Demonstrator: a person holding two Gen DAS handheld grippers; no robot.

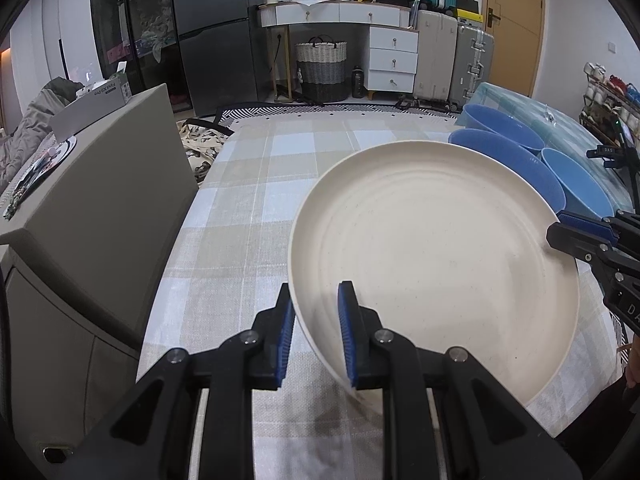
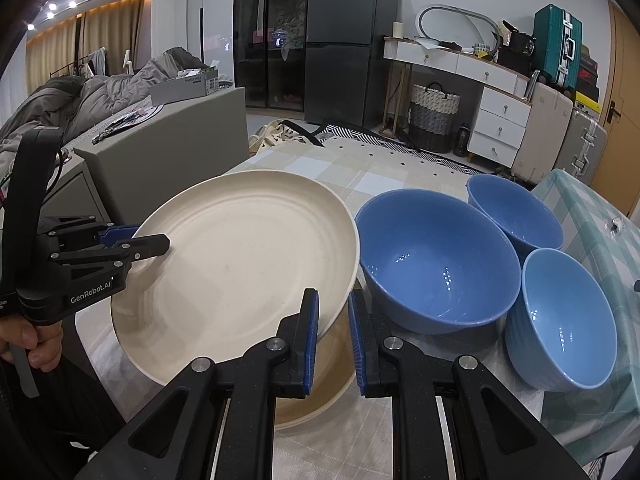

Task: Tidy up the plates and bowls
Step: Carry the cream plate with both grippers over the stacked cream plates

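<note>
Right wrist view: the cream plate (image 2: 240, 256) hangs tilted just above a second plate (image 2: 320, 392) on the checked tablecloth (image 2: 372, 180), beside 3 blue bowls (image 2: 436, 256). Left gripper (image 1: 316, 332) and right gripper (image 2: 333, 336) are each clamped on opposite rims, angled downward. Lower both evenly, level it, then release together.

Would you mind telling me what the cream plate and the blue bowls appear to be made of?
Cream plate: matte and faintly speckled with no glare, which suggests wheat-straw plastic or melamine, though unglazed ceramic is possible. Blue bowls: smooth and glossy, showing sharp light reflections inside; likely glazed ceramic or shiny plastic.
</note>
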